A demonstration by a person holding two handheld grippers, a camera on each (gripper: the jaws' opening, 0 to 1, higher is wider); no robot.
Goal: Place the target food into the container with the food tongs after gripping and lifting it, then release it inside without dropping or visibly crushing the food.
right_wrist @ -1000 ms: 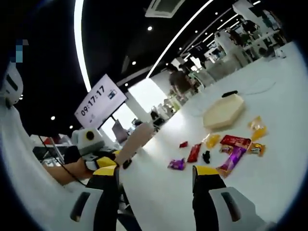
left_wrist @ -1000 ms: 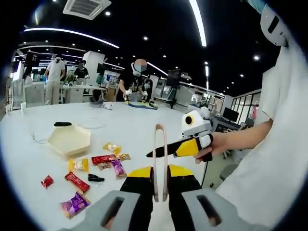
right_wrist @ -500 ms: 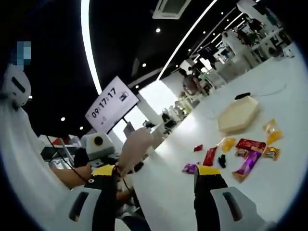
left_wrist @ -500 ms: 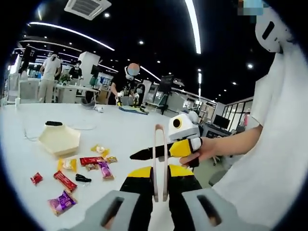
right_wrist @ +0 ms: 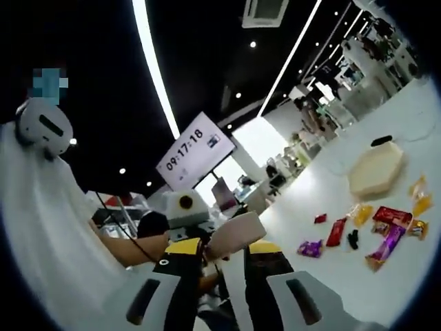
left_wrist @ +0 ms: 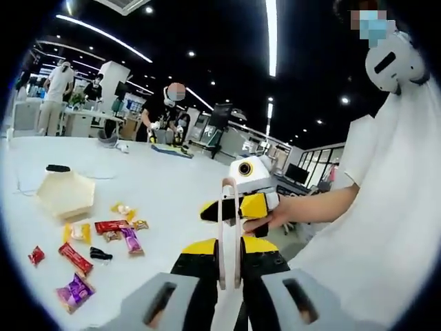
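In left tool (left_wrist: 228, 272), tongs (left_wrist: 228, 227).

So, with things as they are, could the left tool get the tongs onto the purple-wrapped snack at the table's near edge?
Probably yes: the left tool grips the tongs, the purple-wrapped snack lies bare with nothing over it, but the tongs point away, so a swing is needed.

A dark ceiling with long light strips (left_wrist: 270, 34) spans an open office of desks (left_wrist: 83, 123) and a wall clock screen (right_wrist: 193, 150).
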